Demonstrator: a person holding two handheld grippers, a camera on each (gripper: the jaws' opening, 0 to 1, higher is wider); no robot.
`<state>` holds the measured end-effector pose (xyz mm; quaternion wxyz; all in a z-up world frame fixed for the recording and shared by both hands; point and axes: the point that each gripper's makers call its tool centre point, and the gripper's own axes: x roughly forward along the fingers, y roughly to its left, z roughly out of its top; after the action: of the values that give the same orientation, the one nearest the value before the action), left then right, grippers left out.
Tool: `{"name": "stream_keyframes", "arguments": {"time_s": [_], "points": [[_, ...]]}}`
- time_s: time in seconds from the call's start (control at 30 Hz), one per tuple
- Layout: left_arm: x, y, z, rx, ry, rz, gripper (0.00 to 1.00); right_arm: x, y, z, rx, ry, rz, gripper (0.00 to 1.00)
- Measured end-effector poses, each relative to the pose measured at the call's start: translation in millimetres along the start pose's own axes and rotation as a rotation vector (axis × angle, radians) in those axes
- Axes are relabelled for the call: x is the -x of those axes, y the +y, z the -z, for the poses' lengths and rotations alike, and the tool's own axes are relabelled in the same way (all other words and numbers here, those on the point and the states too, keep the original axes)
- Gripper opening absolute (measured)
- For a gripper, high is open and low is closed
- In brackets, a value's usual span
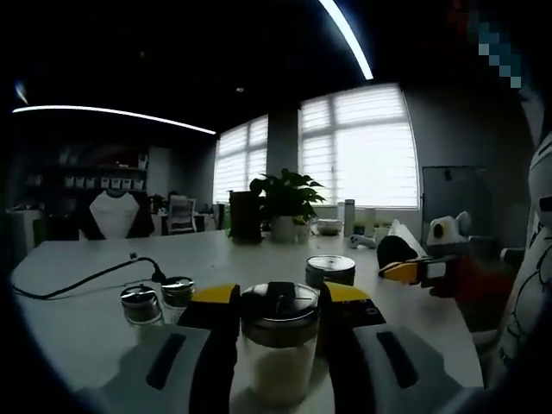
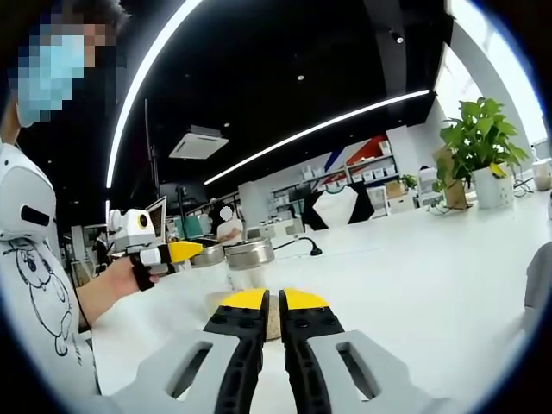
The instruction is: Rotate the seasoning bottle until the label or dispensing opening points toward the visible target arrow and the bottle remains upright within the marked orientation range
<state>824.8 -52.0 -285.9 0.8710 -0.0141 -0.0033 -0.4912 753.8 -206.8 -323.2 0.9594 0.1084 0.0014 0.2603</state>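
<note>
In the left gripper view, the left gripper (image 1: 280, 304) stands with its two yellow-tipped jaws on both sides of the seasoning bottle (image 1: 279, 341), and they press against its metal lid, so it is holding this bottle. The bottle is upright on the white table (image 1: 78, 267), very near the camera, with a clear glass body, a pale filling and a dark shiny cap. To the left of it, two small jars with metal lids (image 1: 158, 300) stand close together, and a black cable (image 1: 86, 278) runs across the table just behind them. Behind the held bottle, a little to the right, stands another jar with a flat metal lid (image 1: 329, 270). The right gripper (image 1: 418, 271) comes in from the right side, above the table edge, and its yellow tips are pointing toward the bottle but are apart from it. Far at the back a potted plant (image 1: 289, 205) stands before the bright windows. In the right gripper view, the right gripper (image 2: 270, 304) has its jaws almost together, with only a thin gap and nothing between them. Beyond its tips, the left gripper (image 2: 191, 251) is held by the person's hand (image 2: 136, 274), beside a bottle with a metal lid (image 2: 248, 256) on the table (image 2: 431, 276). The potted plant (image 2: 479, 142) is seen at the far right.
</note>
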Motion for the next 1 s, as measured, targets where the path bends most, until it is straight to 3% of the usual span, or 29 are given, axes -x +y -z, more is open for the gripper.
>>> {"name": "stream_keyframes", "arguments": {"time_s": [0.27, 0.57, 1.0], "points": [[-1.0, 3.4, 0.0, 0.021, -0.004, 0.109, 0.39, -1.5, 0.3, -0.1, 0.002, 0.001, -0.002, 0.02], [-0.5, -1.5, -0.4, 0.014, 0.02, 0.315, 0.39, 2.0, -4.0, 2.2, 0.003, 0.007, 0.017, 0.02], [-2.9, -4.5, 1.2, 0.012, 0.053, 0.478, 0.39, 2.3, -2.2, 2.1, 0.0, 0.001, 0.011, 0.02]]}}
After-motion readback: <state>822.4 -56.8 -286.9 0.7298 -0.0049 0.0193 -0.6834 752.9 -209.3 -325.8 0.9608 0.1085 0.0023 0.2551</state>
